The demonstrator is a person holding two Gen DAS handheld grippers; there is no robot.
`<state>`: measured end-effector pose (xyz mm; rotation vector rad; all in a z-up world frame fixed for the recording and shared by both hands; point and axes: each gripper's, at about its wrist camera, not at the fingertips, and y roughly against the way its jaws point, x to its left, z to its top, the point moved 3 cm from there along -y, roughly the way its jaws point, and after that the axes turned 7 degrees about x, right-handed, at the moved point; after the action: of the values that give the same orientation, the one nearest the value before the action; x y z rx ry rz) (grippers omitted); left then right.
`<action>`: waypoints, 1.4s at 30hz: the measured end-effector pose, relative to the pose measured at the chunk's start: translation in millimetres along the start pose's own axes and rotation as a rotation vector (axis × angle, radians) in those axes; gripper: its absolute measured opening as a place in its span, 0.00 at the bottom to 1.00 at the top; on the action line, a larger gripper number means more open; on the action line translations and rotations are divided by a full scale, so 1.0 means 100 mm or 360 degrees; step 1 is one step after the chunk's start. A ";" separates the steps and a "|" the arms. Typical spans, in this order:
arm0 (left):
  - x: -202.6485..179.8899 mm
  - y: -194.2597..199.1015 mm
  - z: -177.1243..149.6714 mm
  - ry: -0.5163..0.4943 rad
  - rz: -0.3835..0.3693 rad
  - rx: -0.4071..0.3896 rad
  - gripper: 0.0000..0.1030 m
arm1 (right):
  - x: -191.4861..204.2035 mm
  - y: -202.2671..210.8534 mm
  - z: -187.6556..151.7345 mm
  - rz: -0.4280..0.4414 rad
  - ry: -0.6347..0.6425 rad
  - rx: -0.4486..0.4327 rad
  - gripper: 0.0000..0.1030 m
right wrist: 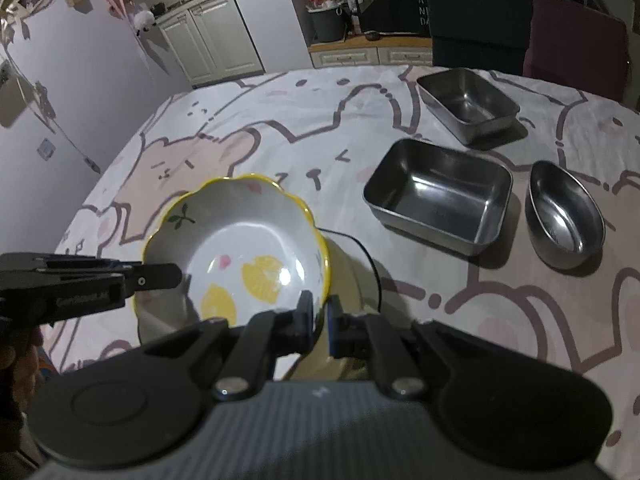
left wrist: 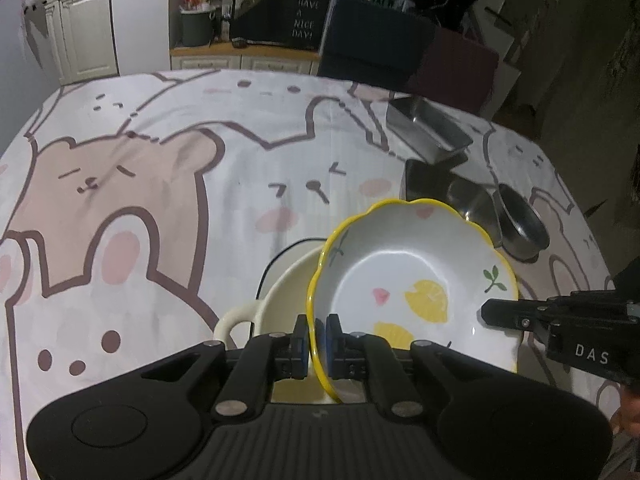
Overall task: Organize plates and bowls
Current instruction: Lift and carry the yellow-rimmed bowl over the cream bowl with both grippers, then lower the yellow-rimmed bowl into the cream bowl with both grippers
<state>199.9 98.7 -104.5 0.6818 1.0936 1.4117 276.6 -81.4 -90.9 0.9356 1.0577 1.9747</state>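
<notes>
A white bowl with a wavy yellow rim and lemon prints [left wrist: 404, 280] is held tilted above a cream dish with a handle [left wrist: 280, 292]. My left gripper [left wrist: 317, 336] is shut on the bowl's near-left rim. My right gripper [right wrist: 319, 320] is shut on the bowl's right rim [right wrist: 320, 280]. The bowl fills the middle of the right wrist view [right wrist: 240, 252], with the cream dish [right wrist: 348, 272] showing under its right side. Each gripper shows in the other's view: the right one in the left wrist view [left wrist: 560, 320], the left one in the right wrist view [right wrist: 80, 280].
Two rectangular steel trays [right wrist: 440, 196] [right wrist: 466, 102] and an oval steel bowl [right wrist: 566, 216] stand to the right on the cartoon-print tablecloth [right wrist: 280, 120]. A black cable [right wrist: 366, 252] runs past the cream dish. Chairs [right wrist: 480, 20] stand at the table's far edge.
</notes>
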 end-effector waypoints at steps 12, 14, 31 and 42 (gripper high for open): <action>-0.03 -0.27 -0.02 -0.0066 0.0024 0.0147 0.15 | -0.02 -0.06 0.00 -0.0057 0.0014 0.0040 0.09; -0.03 -0.30 -0.02 -0.0073 0.0033 0.0166 0.15 | -0.01 -0.06 0.00 -0.0059 0.0023 0.0044 0.10; -0.09 -0.46 -0.06 -0.0188 0.0130 0.0246 0.21 | 0.02 -0.10 0.00 -0.0060 0.0066 0.0060 0.11; -0.10 -0.45 -0.08 -0.0228 0.0136 0.0256 0.21 | 0.00 -0.16 0.00 -0.0080 0.0062 0.0105 0.10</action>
<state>213.9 82.8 -146.6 0.9406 1.0827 1.3347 280.1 -74.2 -105.3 0.8997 1.1634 1.9345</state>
